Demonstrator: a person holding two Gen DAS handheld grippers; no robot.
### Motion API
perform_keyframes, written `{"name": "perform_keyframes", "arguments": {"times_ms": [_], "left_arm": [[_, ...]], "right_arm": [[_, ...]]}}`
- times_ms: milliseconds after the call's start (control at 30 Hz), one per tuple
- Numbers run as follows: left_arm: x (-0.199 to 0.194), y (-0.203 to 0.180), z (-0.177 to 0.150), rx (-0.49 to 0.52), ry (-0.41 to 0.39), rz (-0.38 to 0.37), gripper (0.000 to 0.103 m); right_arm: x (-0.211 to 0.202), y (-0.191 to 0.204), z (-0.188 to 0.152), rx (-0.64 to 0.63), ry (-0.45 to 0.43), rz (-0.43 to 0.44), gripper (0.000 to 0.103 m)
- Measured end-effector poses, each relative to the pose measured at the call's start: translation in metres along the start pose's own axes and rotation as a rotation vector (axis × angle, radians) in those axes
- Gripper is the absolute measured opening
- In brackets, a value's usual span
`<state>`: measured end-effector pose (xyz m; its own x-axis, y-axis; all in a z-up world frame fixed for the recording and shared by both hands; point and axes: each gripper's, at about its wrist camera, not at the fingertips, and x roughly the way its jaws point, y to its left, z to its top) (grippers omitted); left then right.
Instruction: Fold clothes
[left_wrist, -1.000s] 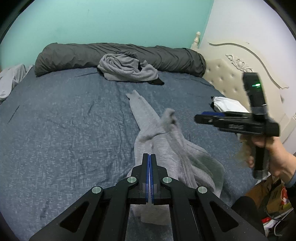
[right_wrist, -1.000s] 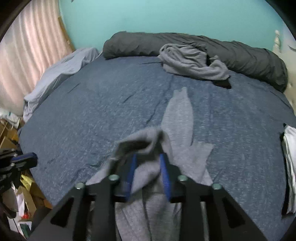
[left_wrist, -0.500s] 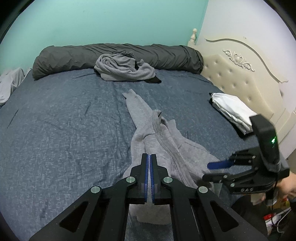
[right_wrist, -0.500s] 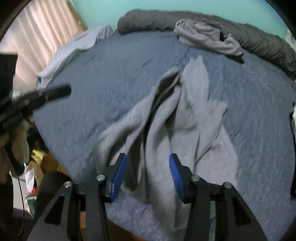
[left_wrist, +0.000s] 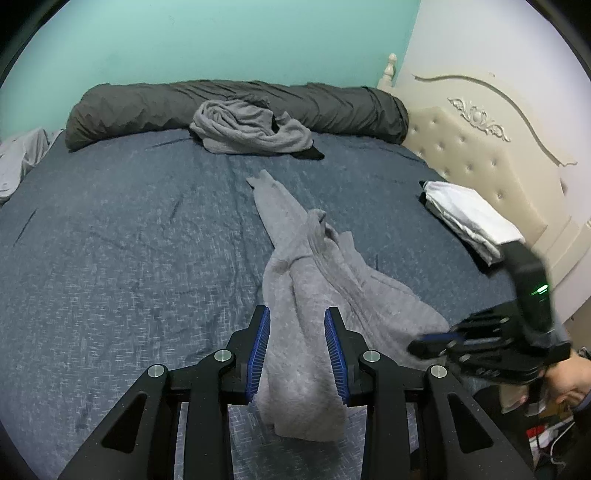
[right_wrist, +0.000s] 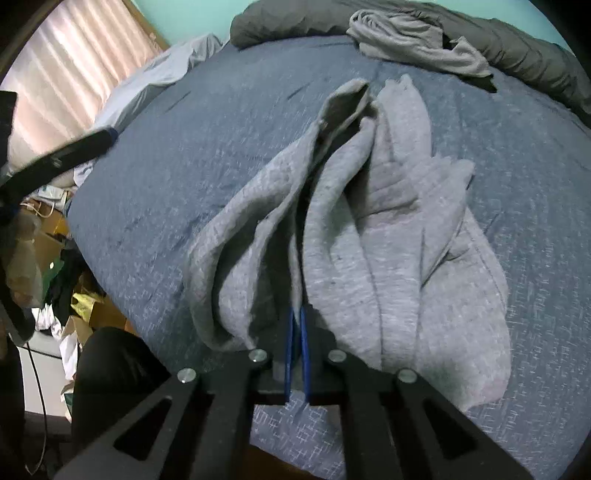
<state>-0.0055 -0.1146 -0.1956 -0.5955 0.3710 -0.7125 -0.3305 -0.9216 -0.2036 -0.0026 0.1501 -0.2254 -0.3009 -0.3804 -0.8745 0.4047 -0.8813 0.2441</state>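
Bed (left_wrist: 110, 229) with dark blue speckled cover carries everything. Grey garment (left_wrist: 314, 280), rumpled into long ridges, lies at the near edge toward the headboard side, one narrow end running out toward the bed's middle, the wide end at the near edge. Left gripper (left_wrist: 297, 350): jaws opening, blue pads spread to either side of a strip of the grey garment; the strip passes between them, pads not pressing it. Right gripper (right_wrist: 297, 347): blue pads pressed together at the near edge of the bed, at the foot of a deep fold in the garment; cloth rises directly from the pads, so it reads as a pinch on the garment's edge, though the exact bit caught is hidden in shadow. From the left wrist view the right gripper (left_wrist: 436, 339) is blurred, low over the garment's headboard-side edge, held by a hand (left_wrist: 569, 380). Far edge: long dark grey bolster (left_wrist: 147, 107) along the wall side, a crumpled grey pile (left_wrist: 251, 127) against it. Folded white stack (left_wrist: 469, 218) at the headboard edge, cream tufted headboard (left_wrist: 480, 147) beside it. Pale sheet (right_wrist: 155, 77) bunched at the far corner, on the curtain side
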Motion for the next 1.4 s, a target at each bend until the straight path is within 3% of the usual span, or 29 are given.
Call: {"name": "perform_keyframes", "arguments": {"times_ms": [267, 533, 633, 733, 867, 1133, 1233, 1300, 1400], "left_arm": [[0.039, -0.022, 0.013, -0.003, 0.05, -0.038, 0.033], [0.088, -0.047, 0.045, 0.023, 0.123, -0.024, 0.034], [0.11, -0.054, 0.056, 0.029, 0.155, -0.009, 0.043], [0.134, -0.059, 0.065, 0.039, 0.191, 0.017, 0.044], [0.159, -0.063, 0.069, 0.069, 0.224, 0.073, 0.044], [0.189, -0.053, 0.067, 0.098, 0.276, 0.103, 0.044], [0.191, -0.042, 0.063, 0.091, 0.282, 0.085, 0.036], [0.188, -0.037, 0.061, 0.085, 0.28, 0.074, 0.021], [0.176, -0.026, 0.057, 0.063, 0.27, 0.045, 0.016]], "right_arm": [[-0.052, -0.005, -0.007, -0.004, -0.132, -0.025, 0.003], [-0.049, -0.011, -0.028, 0.018, -0.121, -0.013, 0.003], [-0.042, -0.015, -0.032, 0.05, -0.116, -0.008, 0.003], [-0.042, -0.014, -0.034, 0.059, -0.122, -0.007, 0.003], [-0.041, -0.015, -0.033, 0.066, -0.125, 0.001, 0.003], [-0.037, -0.019, -0.032, 0.076, -0.119, 0.008, 0.003], [-0.036, -0.021, -0.032, 0.079, -0.119, 0.01, 0.003], [-0.035, -0.021, -0.032, 0.081, -0.125, 0.012, 0.003], [-0.035, -0.02, -0.033, 0.082, -0.126, 0.009, 0.003]]}}
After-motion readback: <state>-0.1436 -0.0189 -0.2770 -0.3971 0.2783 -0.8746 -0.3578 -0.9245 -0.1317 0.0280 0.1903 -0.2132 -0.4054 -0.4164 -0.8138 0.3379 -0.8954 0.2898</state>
